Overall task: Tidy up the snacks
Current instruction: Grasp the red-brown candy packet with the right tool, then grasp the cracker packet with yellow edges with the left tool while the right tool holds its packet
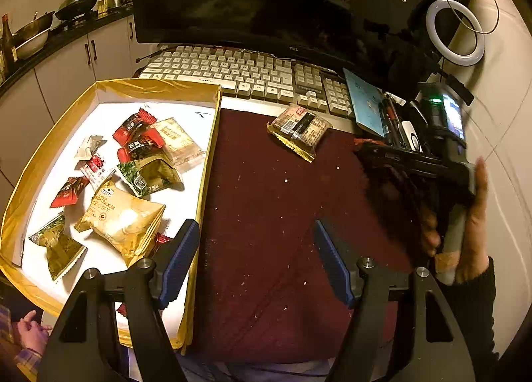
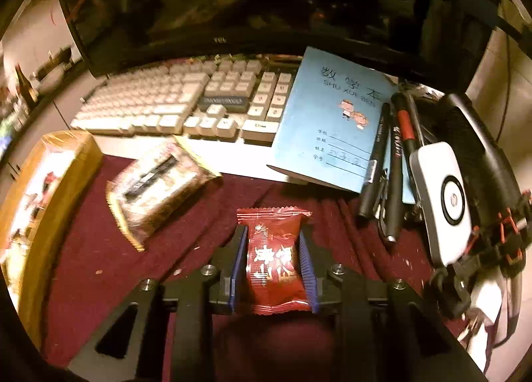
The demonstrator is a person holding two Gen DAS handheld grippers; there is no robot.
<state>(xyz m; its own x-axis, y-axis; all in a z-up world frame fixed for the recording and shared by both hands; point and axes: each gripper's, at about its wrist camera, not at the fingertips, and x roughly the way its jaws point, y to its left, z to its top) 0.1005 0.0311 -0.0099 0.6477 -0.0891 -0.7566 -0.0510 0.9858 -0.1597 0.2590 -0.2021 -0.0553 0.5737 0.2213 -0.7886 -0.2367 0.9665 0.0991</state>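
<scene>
My right tongs [image 2: 272,259] pinch a small red crinkled candy wrapper [image 2: 273,264] over the maroon cloth on the counter [image 2: 99,249]. Left tongs [image 1: 256,249] gape wide, empty. Carry it left and clear the rim of the gold-edged white box [image 1: 209,155] before letting go. The clear-wrapped brown cake [image 1: 299,130] on the far cloth looks next.

- A small red candy packet [image 2: 273,259] is pinched between two blue pads.
- A brown cake pack [image 2: 159,189] lies at ten o'clock from it.
- Many snacks [image 1: 133,182] lie in a gold box [image 1: 209,155].
</scene>
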